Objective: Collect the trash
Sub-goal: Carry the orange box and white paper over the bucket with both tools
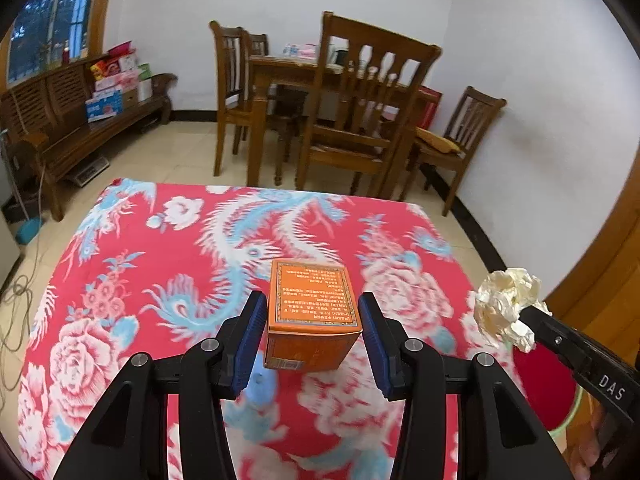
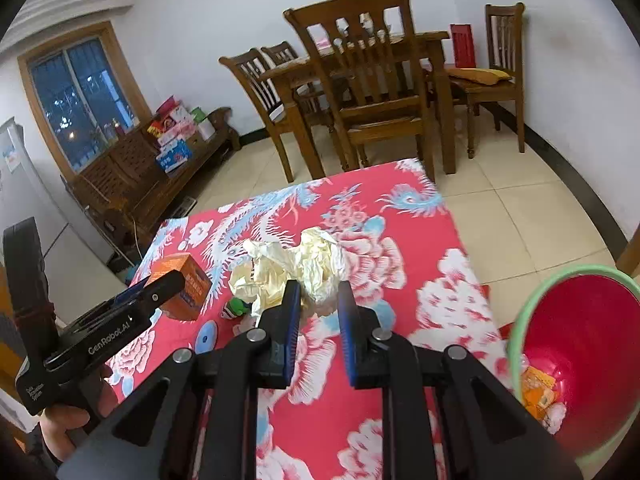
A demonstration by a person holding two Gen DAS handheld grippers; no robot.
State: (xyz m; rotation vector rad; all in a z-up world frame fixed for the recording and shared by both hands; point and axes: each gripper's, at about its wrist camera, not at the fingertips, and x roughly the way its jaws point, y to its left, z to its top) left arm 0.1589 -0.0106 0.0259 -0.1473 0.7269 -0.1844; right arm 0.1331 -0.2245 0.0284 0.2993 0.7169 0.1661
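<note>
Right wrist view: right tongs clamp paper wad; left tongs apparently clamp box. Carry both over bin before letting go.

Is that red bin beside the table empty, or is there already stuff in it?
Not empty. The red bin already holds orange packaging scraps and pale bits at its bottom, seen from the right wrist view.

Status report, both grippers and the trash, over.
Left gripper shut on orange cardboard box. Right gripper shut on crumpled cream paper wad. Red bin with green rim at right, path clear.
</note>
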